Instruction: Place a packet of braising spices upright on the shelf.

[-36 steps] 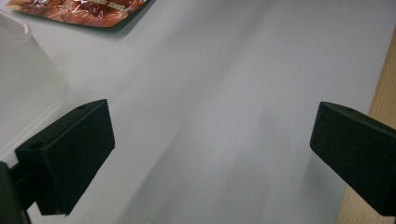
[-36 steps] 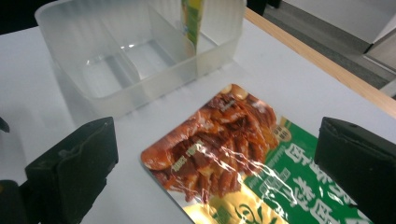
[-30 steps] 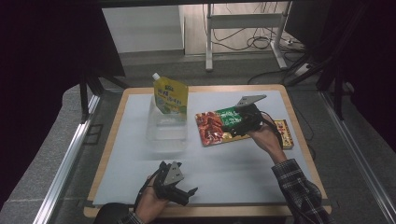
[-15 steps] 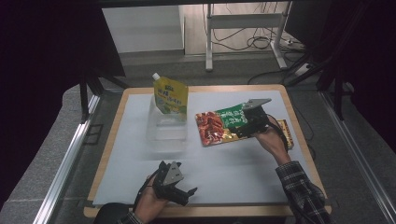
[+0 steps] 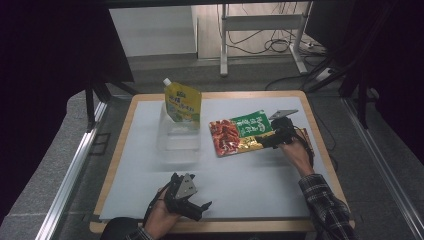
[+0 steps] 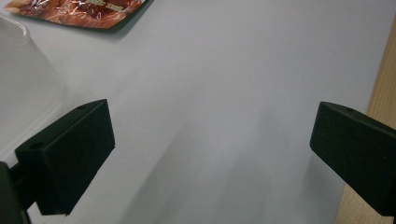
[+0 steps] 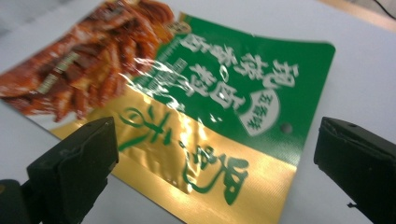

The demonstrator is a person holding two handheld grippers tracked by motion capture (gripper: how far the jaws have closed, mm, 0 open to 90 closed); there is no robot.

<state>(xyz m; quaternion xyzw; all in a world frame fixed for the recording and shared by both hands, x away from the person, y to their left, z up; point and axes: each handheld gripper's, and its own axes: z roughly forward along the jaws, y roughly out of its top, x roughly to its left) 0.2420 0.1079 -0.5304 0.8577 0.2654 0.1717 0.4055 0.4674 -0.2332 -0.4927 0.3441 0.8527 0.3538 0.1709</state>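
High view: white-topped table (image 5: 240, 175), dark room. I see right tool (image 5: 276, 138) wide open, snack pouch (image 5: 242, 132) just ahead; left tool (image 5: 192, 206) open.

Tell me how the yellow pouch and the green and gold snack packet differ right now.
The yellow pouch stands upright in the clear container; the snack packet lies flat on the white mat. The yellow pouch has a white spout on top; the snack packet is a flat bag showing red food. The open right gripper faces the snack packet. Both are printed soft packs.
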